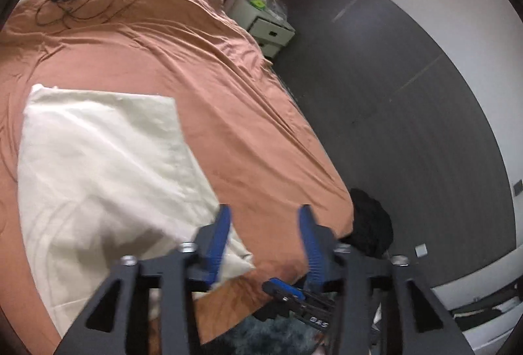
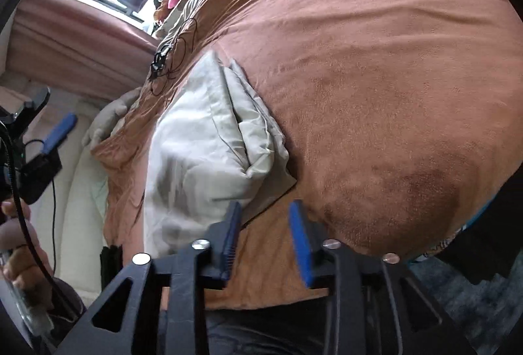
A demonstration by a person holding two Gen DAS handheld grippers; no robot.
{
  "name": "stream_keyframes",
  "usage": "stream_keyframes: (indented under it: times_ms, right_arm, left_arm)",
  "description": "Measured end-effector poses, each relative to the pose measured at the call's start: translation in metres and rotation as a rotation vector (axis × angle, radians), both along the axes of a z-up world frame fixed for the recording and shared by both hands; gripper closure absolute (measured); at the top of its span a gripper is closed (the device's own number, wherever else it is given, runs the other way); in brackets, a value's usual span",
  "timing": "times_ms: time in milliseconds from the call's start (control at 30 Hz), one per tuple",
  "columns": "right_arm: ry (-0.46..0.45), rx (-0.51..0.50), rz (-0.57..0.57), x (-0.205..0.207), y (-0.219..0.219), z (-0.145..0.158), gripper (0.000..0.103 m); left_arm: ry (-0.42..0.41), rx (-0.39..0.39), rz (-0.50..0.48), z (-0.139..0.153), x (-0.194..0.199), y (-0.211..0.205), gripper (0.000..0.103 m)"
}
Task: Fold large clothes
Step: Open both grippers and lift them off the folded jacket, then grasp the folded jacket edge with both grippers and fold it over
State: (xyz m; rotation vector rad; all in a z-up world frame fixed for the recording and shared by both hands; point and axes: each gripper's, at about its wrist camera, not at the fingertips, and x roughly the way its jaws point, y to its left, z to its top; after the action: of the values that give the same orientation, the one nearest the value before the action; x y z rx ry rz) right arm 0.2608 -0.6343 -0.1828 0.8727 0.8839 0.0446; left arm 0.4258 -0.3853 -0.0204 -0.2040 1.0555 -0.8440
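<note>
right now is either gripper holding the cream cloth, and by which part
Nothing is held. The left gripper and the right gripper both stand open with only air between the fingers, above the folded cream cloth on the brown bedspread.

Both wrist cams angled down, shared bed [image 1: 228, 87]

A home bedroom: a bed [image 1: 202, 67] under a rust-brown sheet, a white drawer nightstand [image 1: 266, 28] beside it, pink curtains [image 2: 75, 38] at the window beyond the bed.
</note>
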Motion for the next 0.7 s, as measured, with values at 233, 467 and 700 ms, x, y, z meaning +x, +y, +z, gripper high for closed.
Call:
stream_keyframes:
  times_ms: [233,467,700]
  right_arm:
    - [-0.014,0.050,0.075,0.024,0.022,-0.007,0.051]
    - [0.003,0.016,0.051,0.043,0.026,-0.012,0.059]
    - [-0.063,0.013,0.024,0.034,0.014,-0.010,0.095]
  left_arm:
    - [-0.012,0.057,0.131,-0.016,0.014,0.058,0.051]
    - [0.016,0.098,0.291,-0.043,0.014,0.136,0.051]
    - [0.067,0.129,0.432,-0.078,0.003,0.198,0.051]
